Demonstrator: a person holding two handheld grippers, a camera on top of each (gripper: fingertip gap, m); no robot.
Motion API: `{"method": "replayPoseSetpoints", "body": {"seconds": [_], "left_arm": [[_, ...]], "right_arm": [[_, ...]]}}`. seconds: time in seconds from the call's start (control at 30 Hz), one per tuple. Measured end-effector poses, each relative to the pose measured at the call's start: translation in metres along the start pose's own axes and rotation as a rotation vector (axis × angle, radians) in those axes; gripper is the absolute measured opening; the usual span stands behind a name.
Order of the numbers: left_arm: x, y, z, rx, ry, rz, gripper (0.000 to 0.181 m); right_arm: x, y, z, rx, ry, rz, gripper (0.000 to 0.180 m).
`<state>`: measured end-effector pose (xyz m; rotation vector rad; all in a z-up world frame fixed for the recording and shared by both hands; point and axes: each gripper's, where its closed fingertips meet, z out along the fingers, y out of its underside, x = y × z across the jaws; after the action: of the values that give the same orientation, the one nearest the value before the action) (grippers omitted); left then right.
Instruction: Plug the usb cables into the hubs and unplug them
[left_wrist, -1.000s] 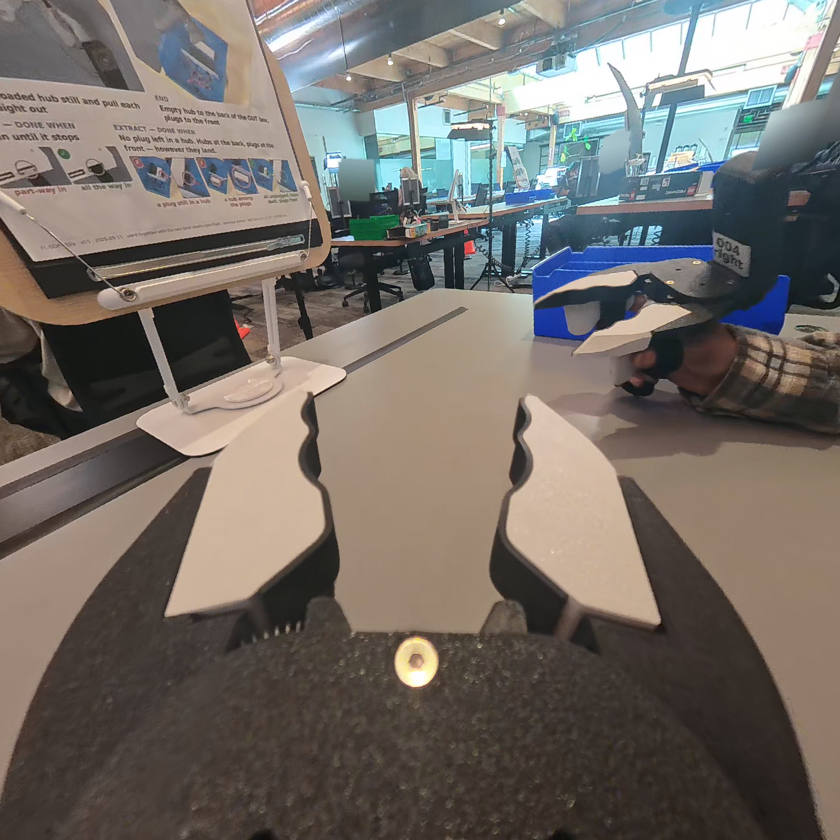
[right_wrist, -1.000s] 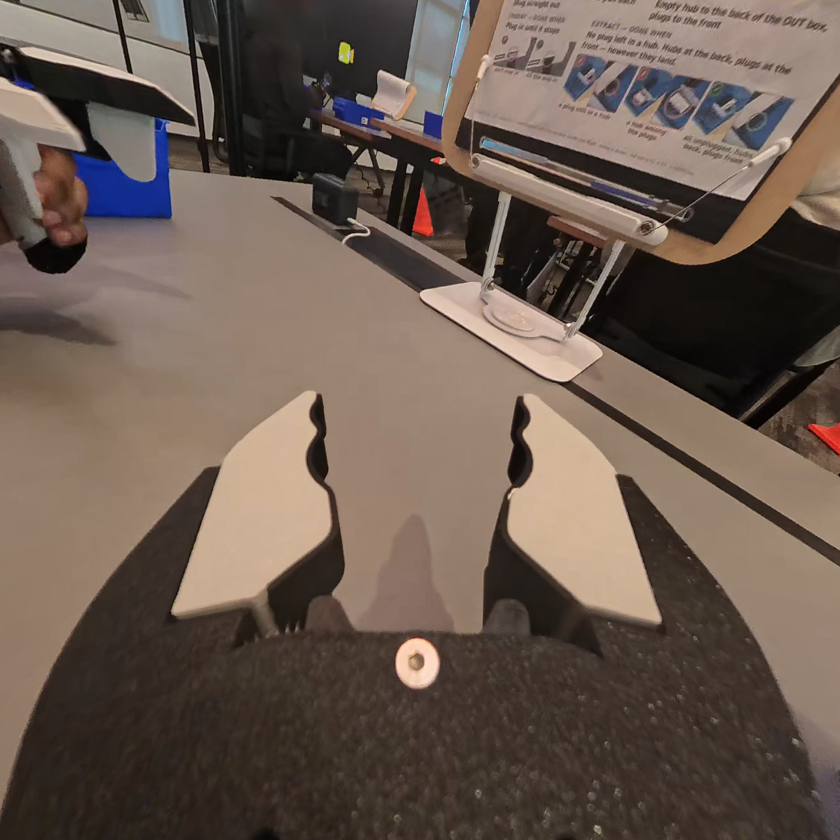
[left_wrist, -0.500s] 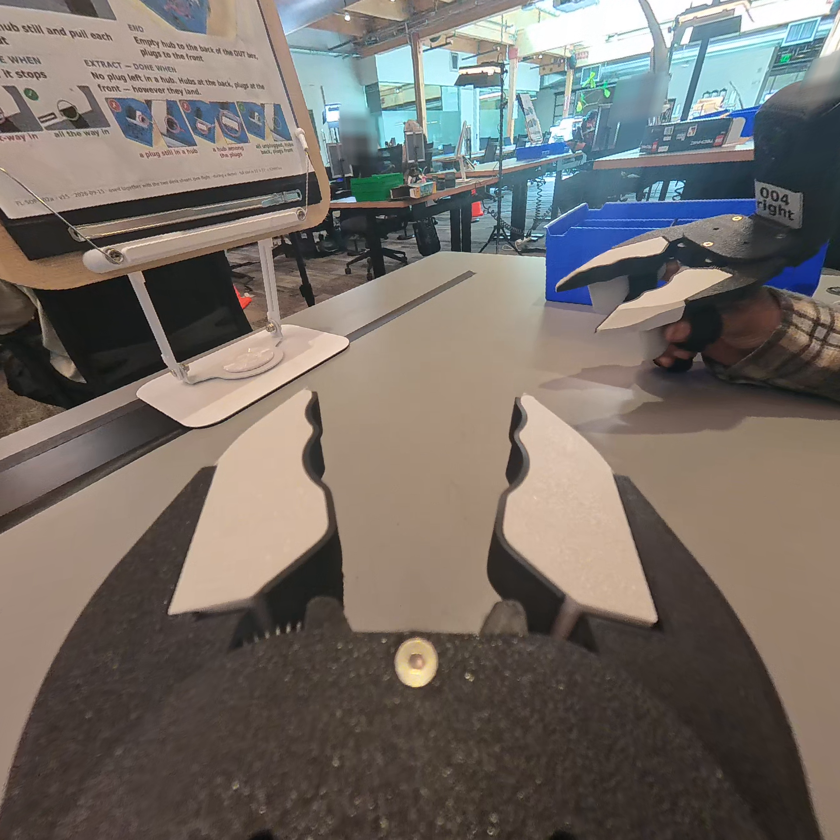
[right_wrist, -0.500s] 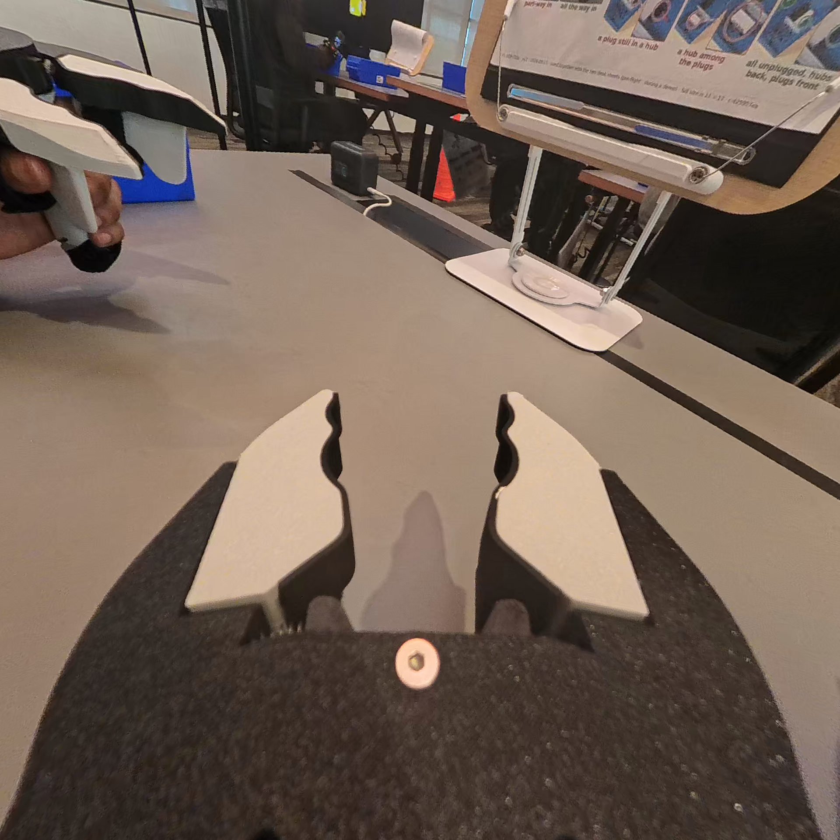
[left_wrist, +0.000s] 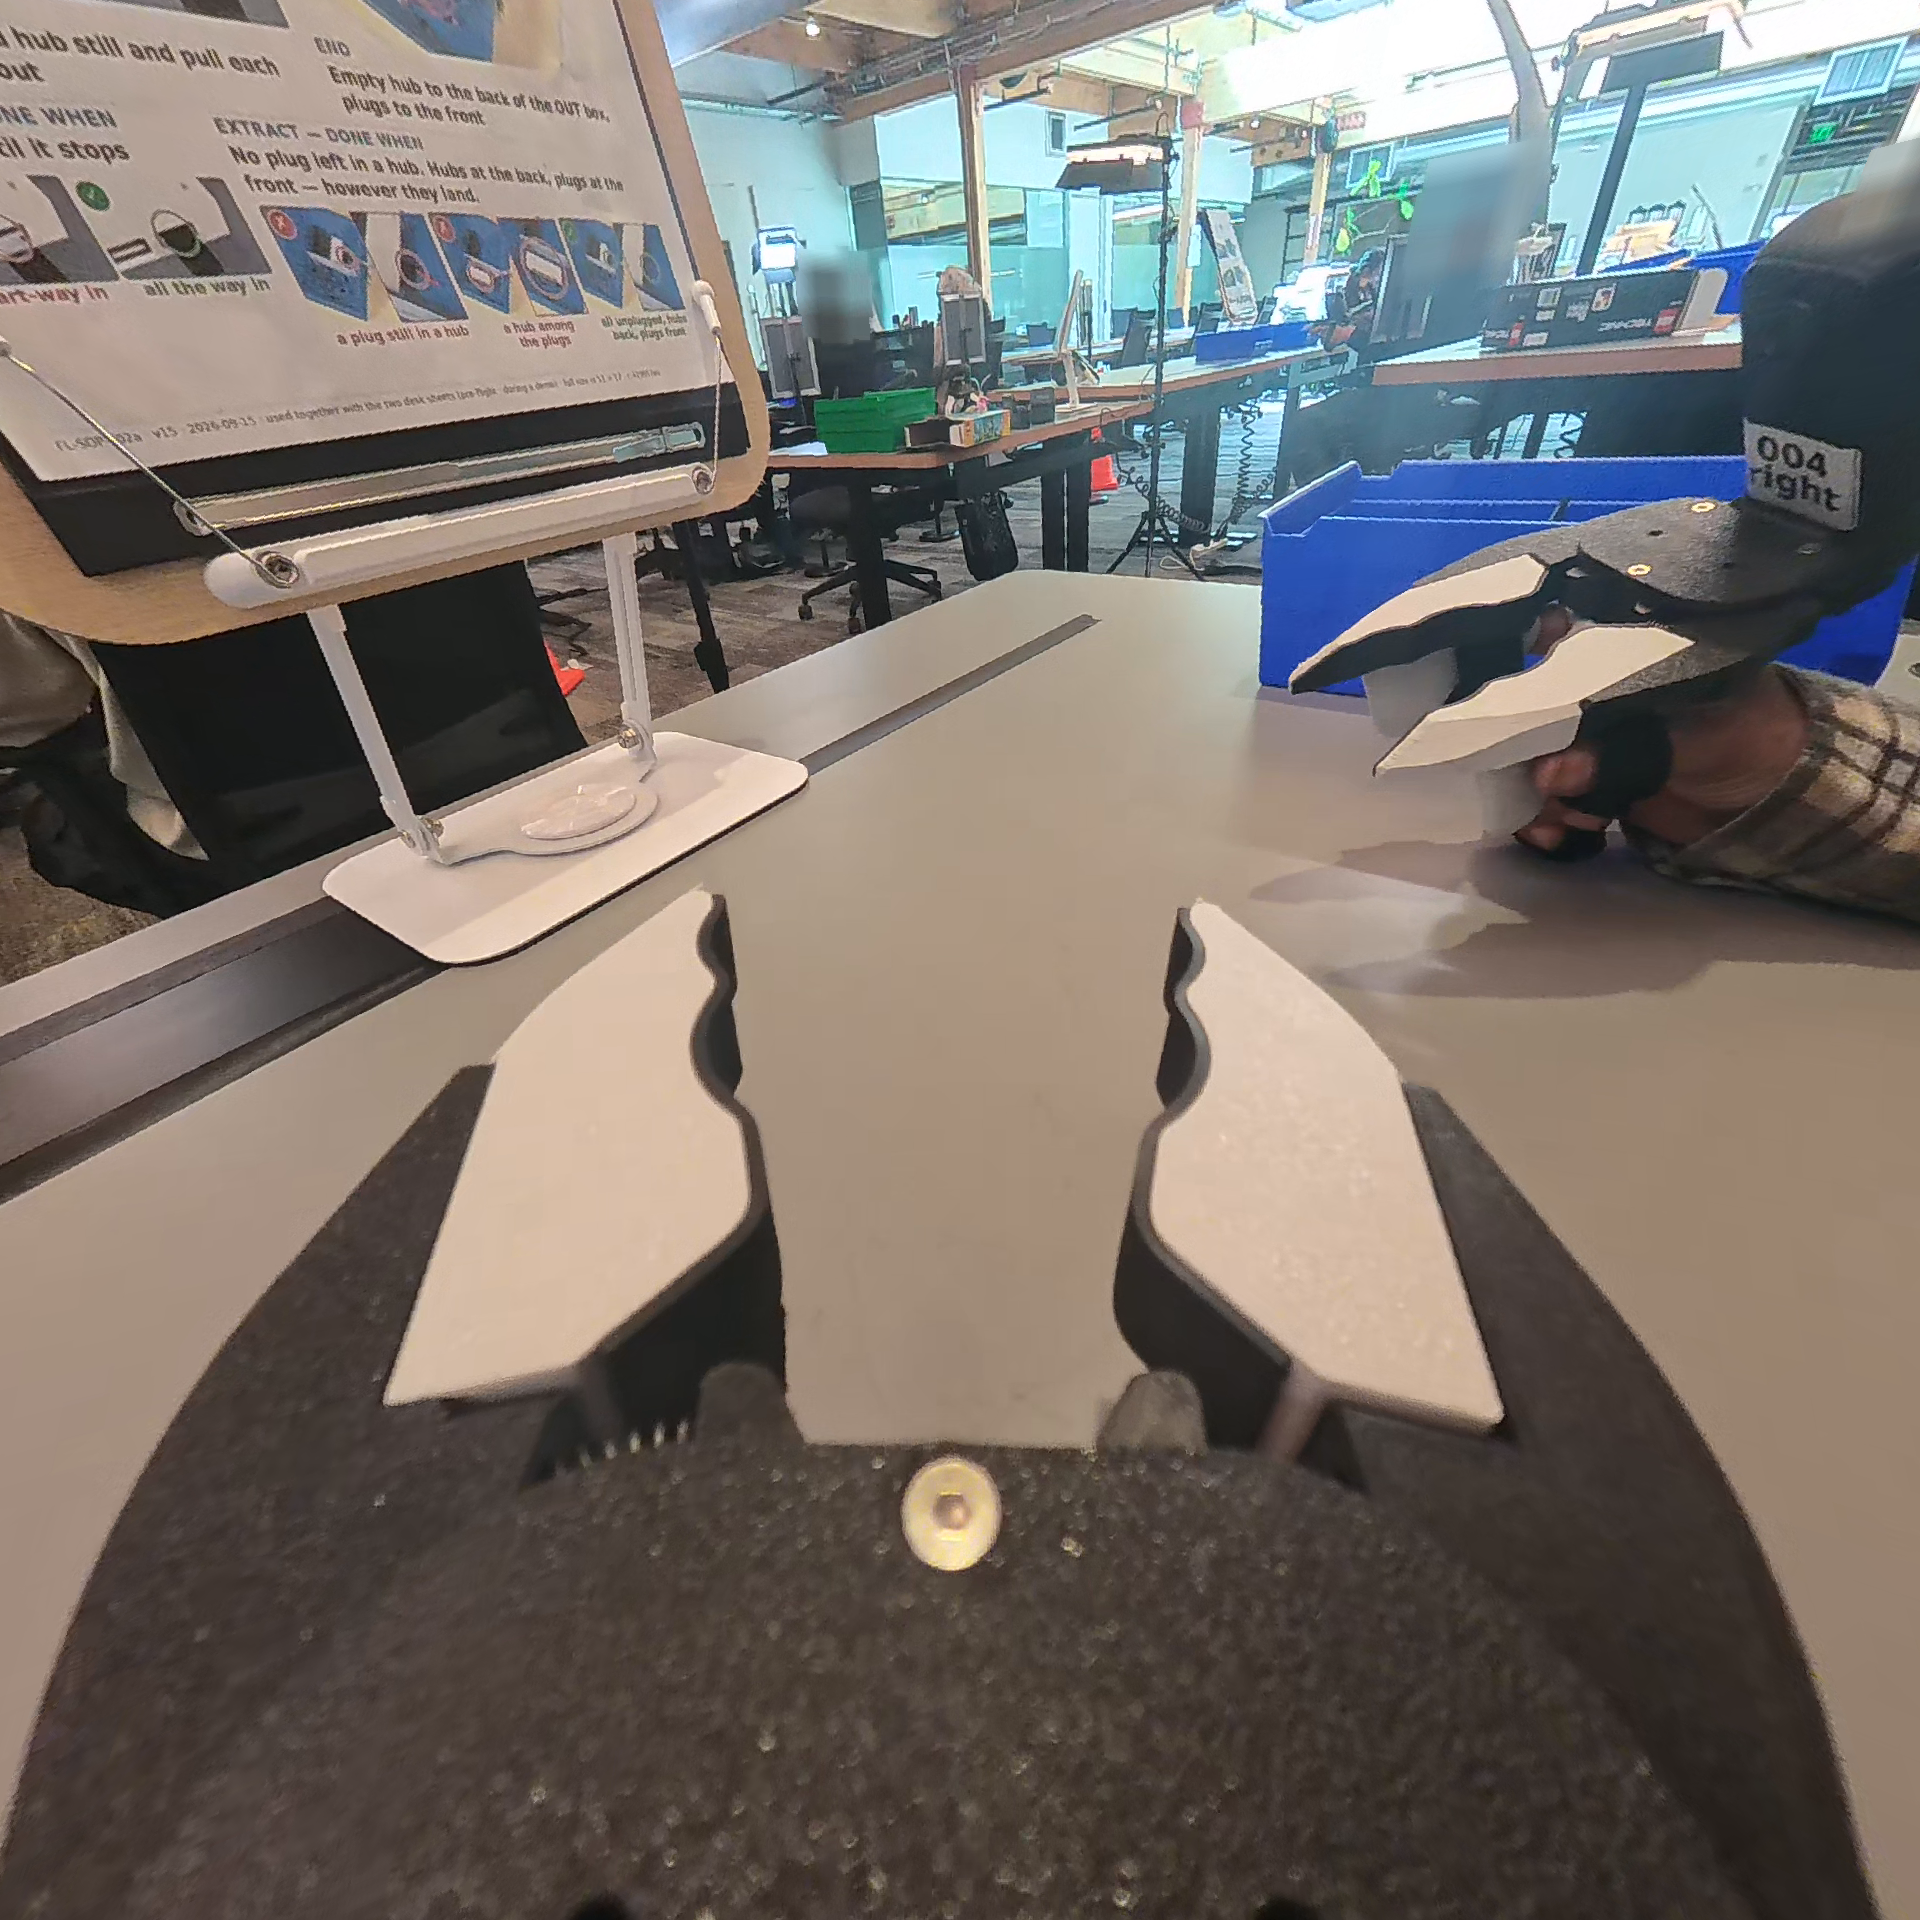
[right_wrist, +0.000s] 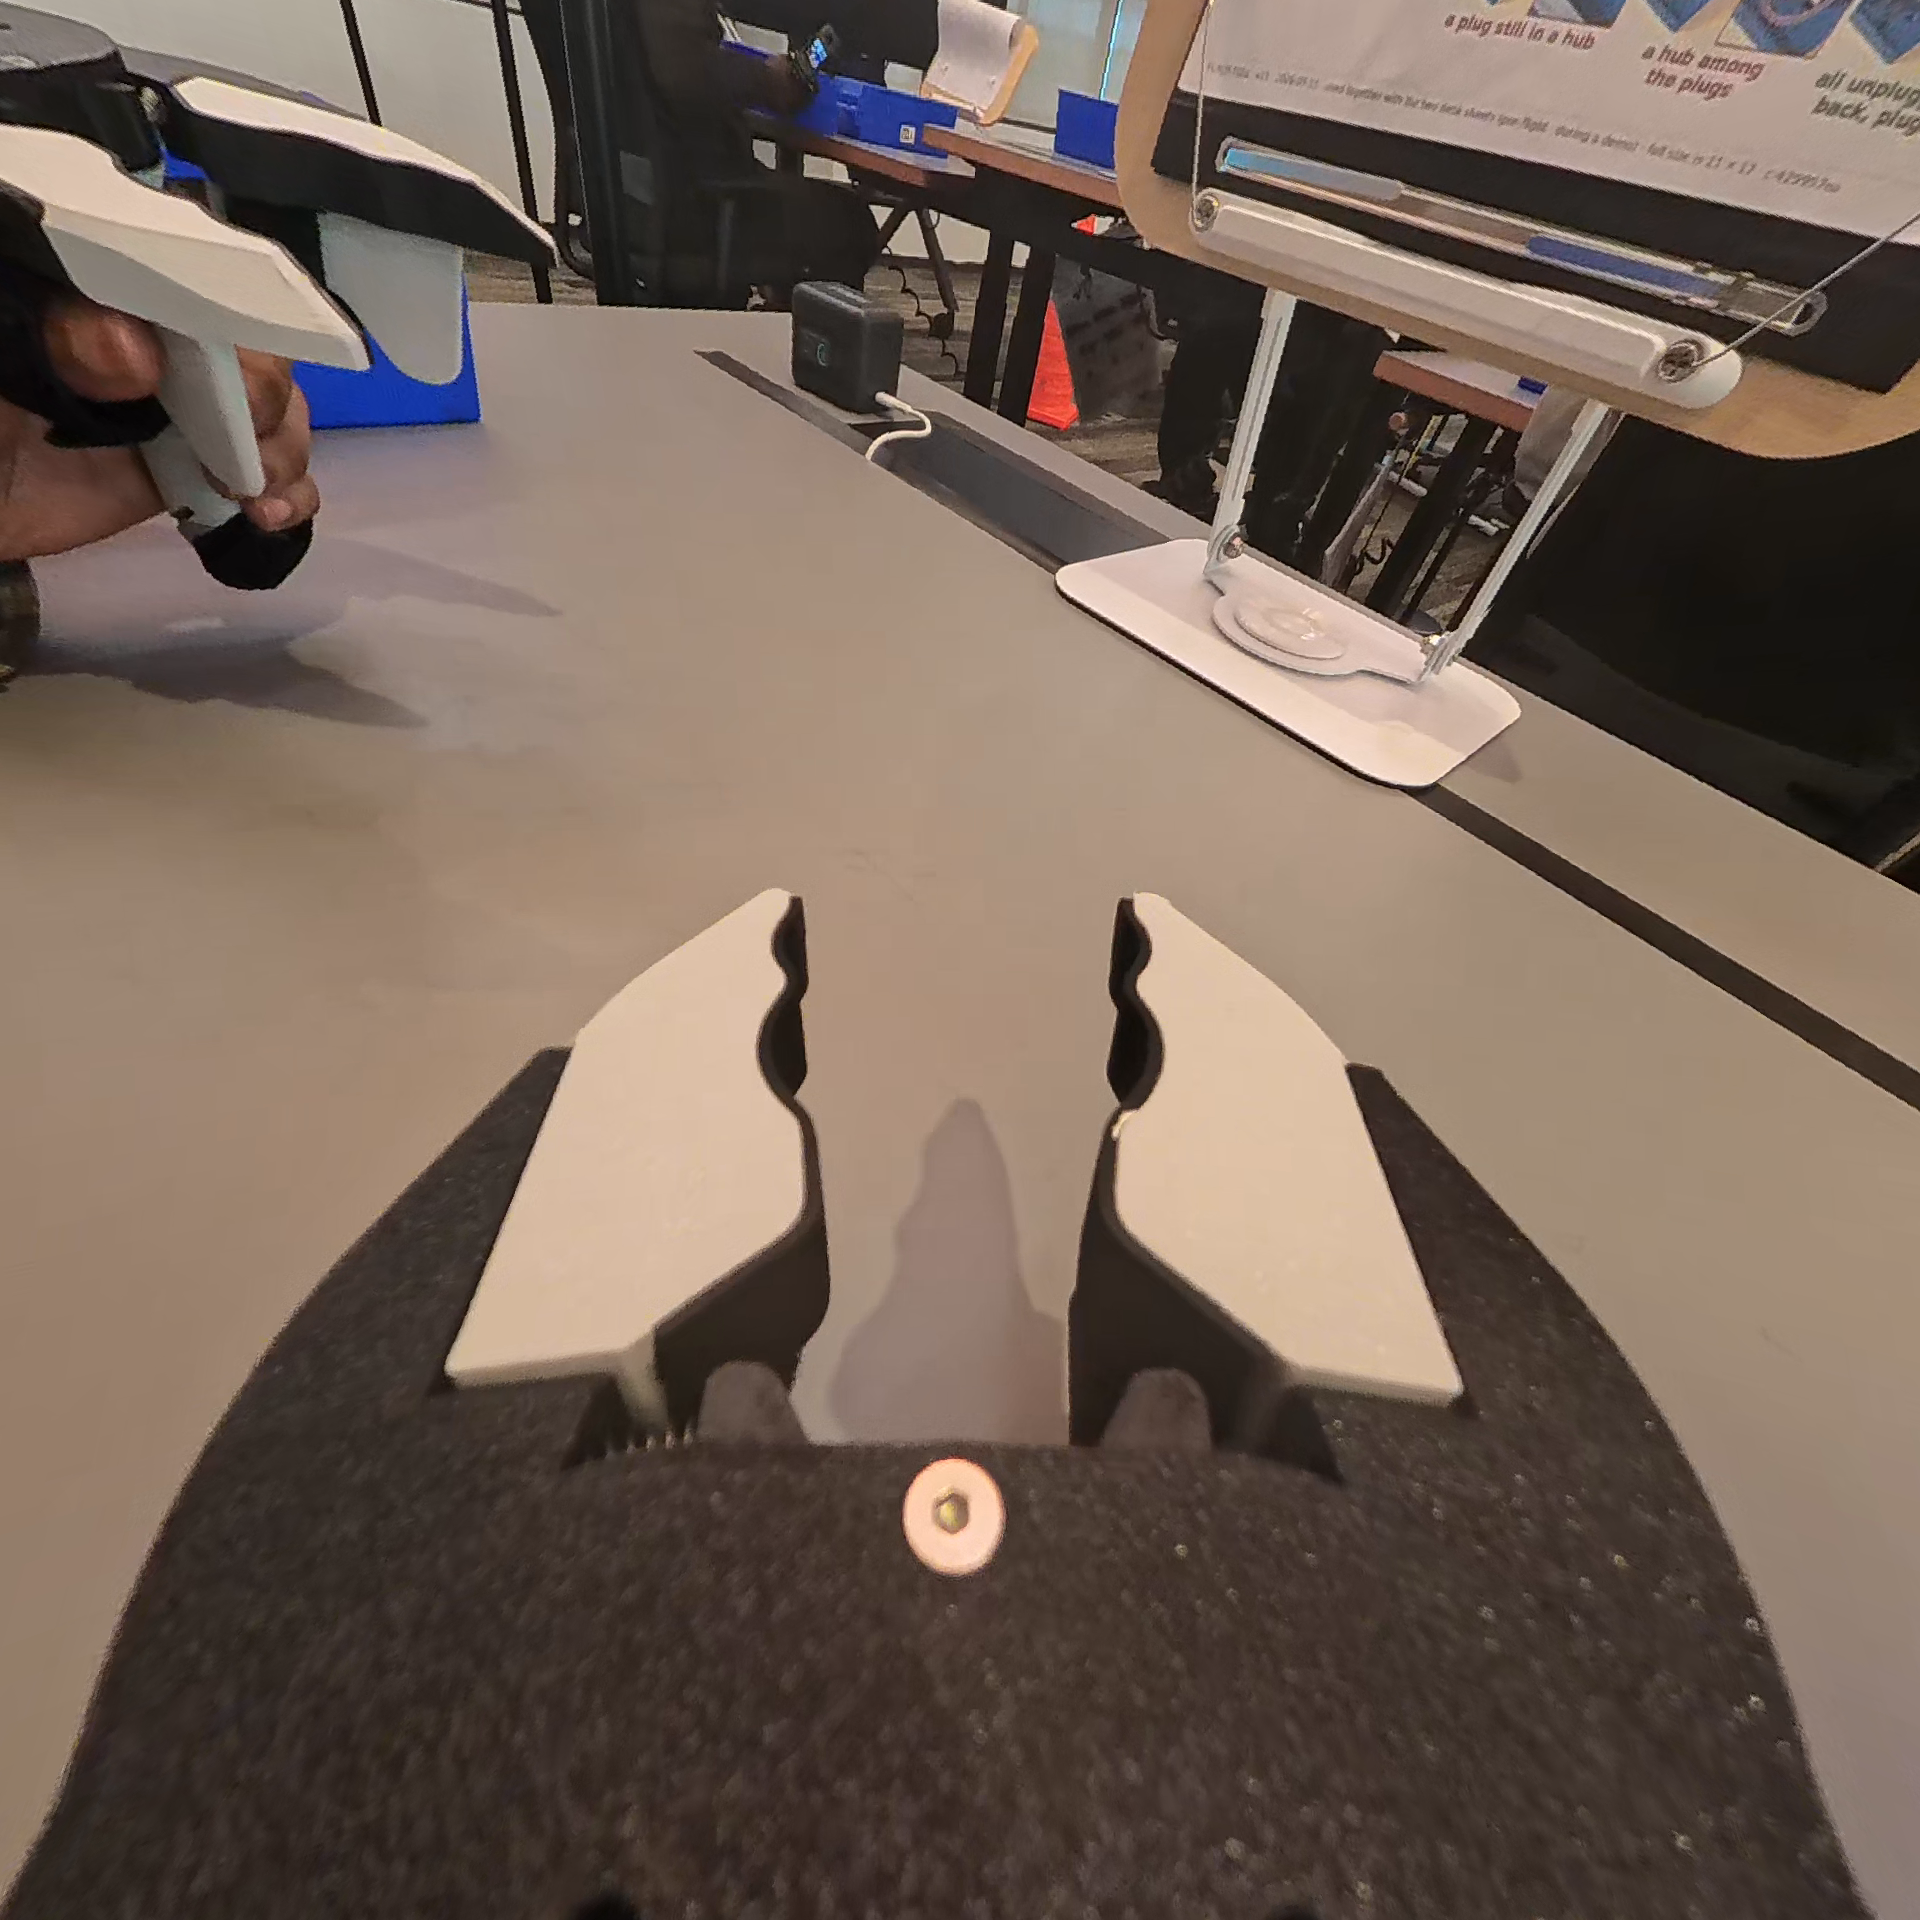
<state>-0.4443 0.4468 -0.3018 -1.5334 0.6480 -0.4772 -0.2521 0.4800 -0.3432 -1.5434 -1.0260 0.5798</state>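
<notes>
No USB cable or hub shows in either view. My left gripper (left_wrist: 951, 914) is open and empty, low over the bare grey table (left_wrist: 935, 748). My right gripper (right_wrist: 958, 904) is open and empty too, with its jaws a little narrower, over the same table (right_wrist: 675, 727). Each gripper shows in the other's view: the right one (left_wrist: 1340, 727) at the far right, held by a hand in a plaid sleeve, and the left one (right_wrist: 457, 301) at the upper left, held by a hand.
A white stand holding an instruction sheet (left_wrist: 561, 862) is on the table's far edge, also in the right wrist view (right_wrist: 1299, 665). A blue bin (left_wrist: 1455, 520) sits behind the right gripper. A small black box with a white cable (right_wrist: 842, 332) lies by the table's dark groove.
The right gripper's jaws have narrowed somewhat and its view has shifted so the stand sits farther right. The left gripper's jaws are as wide as before; its view has tilted slightly.
</notes>
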Motion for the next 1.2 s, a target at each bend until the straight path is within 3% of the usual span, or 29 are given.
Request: {"method": "replayPoseSetpoints", "body": {"seconds": [0.47, 0.6, 0.93, 1.2], "left_arm": [[-0.006, 0.008, 0.002, -0.041, -0.023, 0.024, 0.077], [-0.009, -0.014, -0.008, -0.042, -0.054, 0.051, 0.077], [-0.002, -0.081, -0.074, -0.077, -0.126, 0.094, 0.077], [-0.031, -0.097, -0.156, -0.233, -0.273, 0.167, 0.076]], "right_arm": [[-0.004, 0.000, -0.001, -0.016, -0.023, -0.003, 0.045], [-0.004, -0.005, -0.004, -0.001, -0.020, -0.008, 0.045], [-0.007, -0.011, -0.008, 0.015, -0.025, -0.013, 0.042], [-0.012, -0.015, -0.008, 0.018, -0.026, -0.037, 0.038]]}}
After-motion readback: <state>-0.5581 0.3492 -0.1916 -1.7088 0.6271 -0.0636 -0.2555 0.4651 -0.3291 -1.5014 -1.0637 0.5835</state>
